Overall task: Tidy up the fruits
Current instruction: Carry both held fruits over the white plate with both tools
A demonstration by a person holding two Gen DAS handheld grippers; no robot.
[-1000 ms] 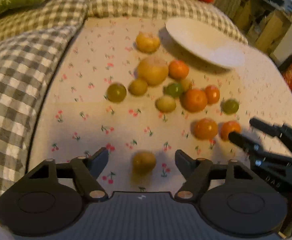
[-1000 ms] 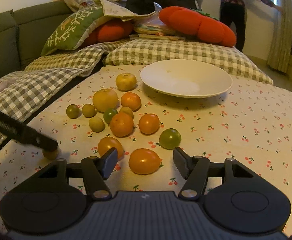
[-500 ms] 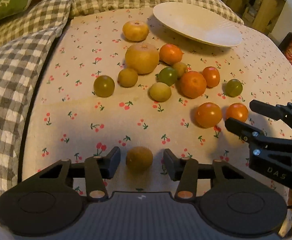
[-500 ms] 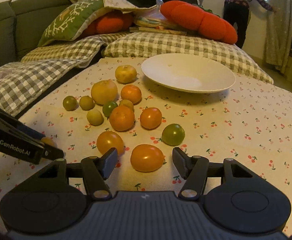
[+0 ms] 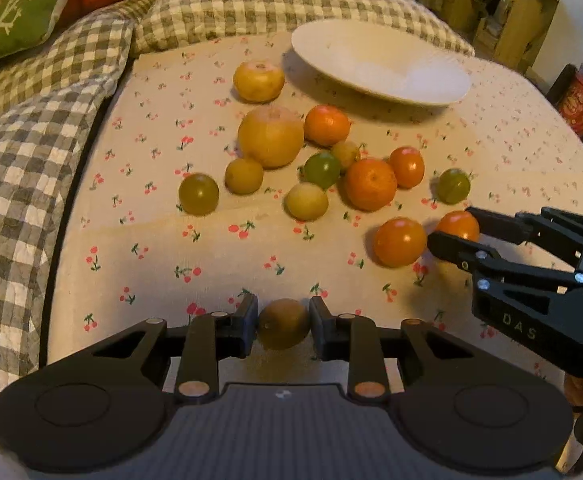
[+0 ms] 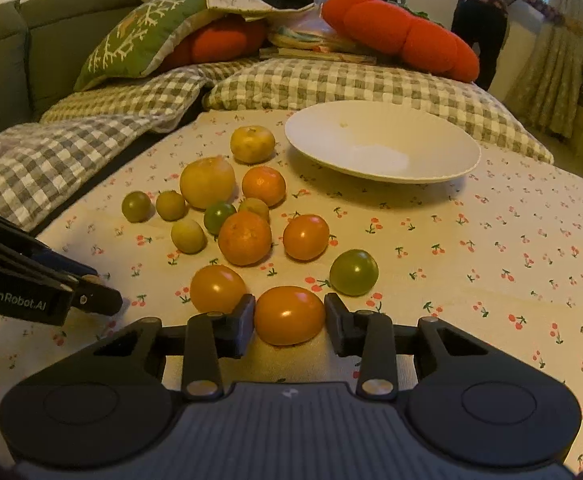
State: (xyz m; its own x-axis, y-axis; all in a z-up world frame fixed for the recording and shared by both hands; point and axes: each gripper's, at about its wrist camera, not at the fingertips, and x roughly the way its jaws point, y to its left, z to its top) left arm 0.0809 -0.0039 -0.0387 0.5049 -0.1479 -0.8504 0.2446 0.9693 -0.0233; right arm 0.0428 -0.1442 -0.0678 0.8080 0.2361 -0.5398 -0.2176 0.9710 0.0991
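Several fruits lie on a cherry-print cloth (image 6: 491,264): yellow, orange and green ones in a loose cluster (image 6: 244,238). Behind them stands an empty white plate (image 6: 371,148), also in the left wrist view (image 5: 371,64). My left gripper (image 5: 283,320) is shut on a small olive-brown fruit (image 5: 283,330) near the cloth's front edge. My right gripper (image 6: 289,316) is closing around an orange tomato (image 6: 289,315), and both pads touch its sides. The left wrist view shows the right gripper (image 5: 451,226) flanking that tomato (image 5: 457,224). The left gripper (image 6: 99,290) shows at the left of the right wrist view.
Grey checked cushions (image 6: 71,152) border the cloth on the left and at the back (image 6: 331,80). A green pillow (image 6: 139,44) and a red pumpkin cushion (image 6: 403,36) lie behind. A person (image 6: 483,12) stands by the window, back right. A green tomato (image 6: 354,272) sits just right of my right fingers.
The left jaws have shut on the small olive-brown fruit. The right jaws have narrowed from wide open to touching the orange tomato. Neither hand has shifted much.
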